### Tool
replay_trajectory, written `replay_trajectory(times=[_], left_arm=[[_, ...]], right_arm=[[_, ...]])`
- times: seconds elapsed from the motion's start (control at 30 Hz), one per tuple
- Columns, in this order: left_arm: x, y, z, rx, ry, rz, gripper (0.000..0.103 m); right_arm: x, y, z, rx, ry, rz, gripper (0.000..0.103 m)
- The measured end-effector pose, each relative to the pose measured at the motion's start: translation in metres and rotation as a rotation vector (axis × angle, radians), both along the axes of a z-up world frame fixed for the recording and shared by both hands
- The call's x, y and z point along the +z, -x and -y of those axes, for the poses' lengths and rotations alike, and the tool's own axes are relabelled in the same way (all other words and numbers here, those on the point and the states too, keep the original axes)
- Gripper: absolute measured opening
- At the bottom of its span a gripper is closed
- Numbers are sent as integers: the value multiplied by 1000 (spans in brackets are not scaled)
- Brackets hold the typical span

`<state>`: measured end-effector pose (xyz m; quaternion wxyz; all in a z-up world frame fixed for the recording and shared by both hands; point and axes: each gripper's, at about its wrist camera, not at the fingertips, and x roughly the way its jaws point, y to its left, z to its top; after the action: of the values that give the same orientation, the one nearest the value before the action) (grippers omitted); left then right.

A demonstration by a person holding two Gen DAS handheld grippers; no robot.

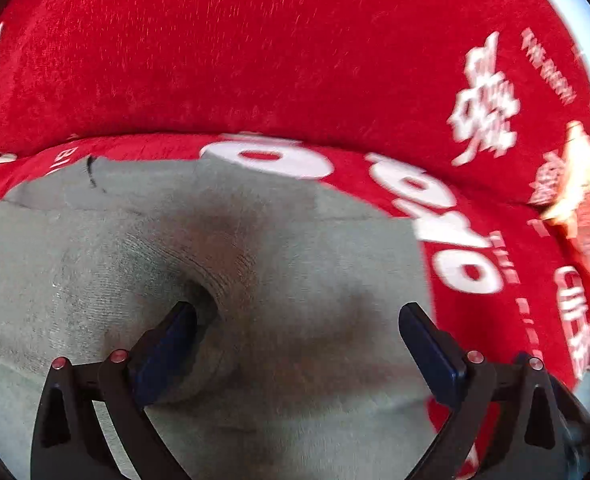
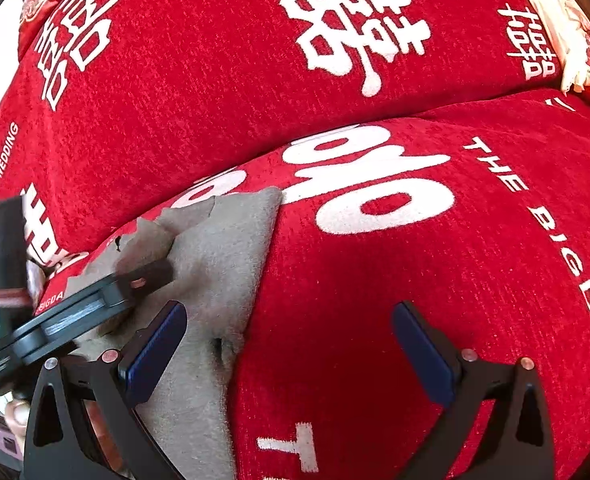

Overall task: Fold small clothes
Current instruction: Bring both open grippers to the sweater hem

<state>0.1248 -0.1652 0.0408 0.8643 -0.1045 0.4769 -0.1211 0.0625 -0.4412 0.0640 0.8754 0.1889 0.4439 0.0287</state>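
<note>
Letting go of the gray cloth (image 1: pixel 255 260) on the red blanket (image 1: pixel 255 60), left gripper (image 1: pixel 297 344) and right gripper (image 2: pixel 289 344) fingers spread wide, gripping nothing. Needing next: pinching the cloth's edge for another fold.

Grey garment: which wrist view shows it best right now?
The left wrist view: the grey garment fills the lower frame, creases visible between the open left tool. The right wrist view shows only its folded right edge, partly hidden behind the left tool.
</note>
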Motion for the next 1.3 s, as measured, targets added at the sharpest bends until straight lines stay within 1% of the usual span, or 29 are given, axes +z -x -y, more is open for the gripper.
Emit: replay_trajectory(times=[0.03, 0.07, 0.13, 0.2, 0.27, 0.33, 0.37, 0.43, 0.47, 0.57, 0.63, 0.67, 0.7, 0.77, 0.8, 0.87, 0.93, 0.97, 1.0, 1.03, 1.07, 1.1, 1.2, 1.27, 1.3], left_arm=[[5, 4, -9, 2, 43, 26, 101], [9, 5, -16, 12, 67, 40, 101], [10, -4, -34, 64, 88, 36, 101], [4, -16, -46, 115, 112, -16, 101], [-7, -28, -56, 132, 196, -75, 101], [-19, -36, -51, 124, 282, -134, 101], [-19, -35, -44, 105, 303, -135, 101], [-9, -28, -21, -7, 358, -114, 101], [-4, -23, -13, -44, 363, -101, 101], [14, -10, 16, -178, 344, -47, 101], [18, -4, 20, -239, 380, -69, 101], [20, -2, 18, -253, 379, -75, 101], [23, 2, 14, -259, 360, -63, 101], [27, 6, -3, -223, 311, -28, 101], [28, 9, -19, -180, 280, -11, 101], [27, 11, -47, -101, 213, 8, 101], [25, 15, -77, 5, 55, 29, 101], [26, 18, -86, 42, -9, 42, 101], [25, 20, -100, 106, -111, 63, 101], [24, 22, -110, 146, -169, 70, 101], [22, 23, -123, 184, -210, 70, 101], [18, 24, -137, 216, -232, 59, 101], [4, 19, -162, 261, -245, 5, 101], [-12, 13, -172, 258, -231, -48, 101], [-20, 10, -175, 246, -243, -78, 103]], right_arm=[[0, 0, 2, -6, -3, 0, 102], [0, 0, 4, -10, -7, 0, 102], [0, -1, 5, -16, -13, -2, 102], [1, -1, 6, -17, -16, -2, 102], [1, 0, 5, -15, -13, 1, 102], [1, -1, 5, -15, -8, 3, 102], [1, -1, 5, -15, -7, 2, 102], [-1, -1, 6, -16, -6, 1, 102], [-1, -1, 7, -17, -5, 2, 102], [-4, 0, 12, -26, 3, 3, 102], [-8, 1, 15, -36, 2, -4, 102], [-9, 1, 17, -40, 2, -6, 102], [-10, 1, 18, -45, 3, -8, 102], [-10, 1, 19, -55, 5, -9, 102], [-10, 1, 18, -56, 9, -4, 102], [-4, 2, 10, -41, 30, 35, 102], [2, 3, -7, 5, 69, 81, 102], [4, 2, -19, 41, 92, 108, 102], [5, 1, -31, 74, 111, 130, 102], [5, -2, -47, 118, 123, 151, 102], [5, -7, -58, 145, 120, 155, 102], [4, -15, -74, 175, 112, 151, 102], [-7, -35, -111, 253, 118, 102, 102], [-21, -51, -137, 306, 176, 37, 102], [-30, -58, -143, 309, 225, 7, 102]])
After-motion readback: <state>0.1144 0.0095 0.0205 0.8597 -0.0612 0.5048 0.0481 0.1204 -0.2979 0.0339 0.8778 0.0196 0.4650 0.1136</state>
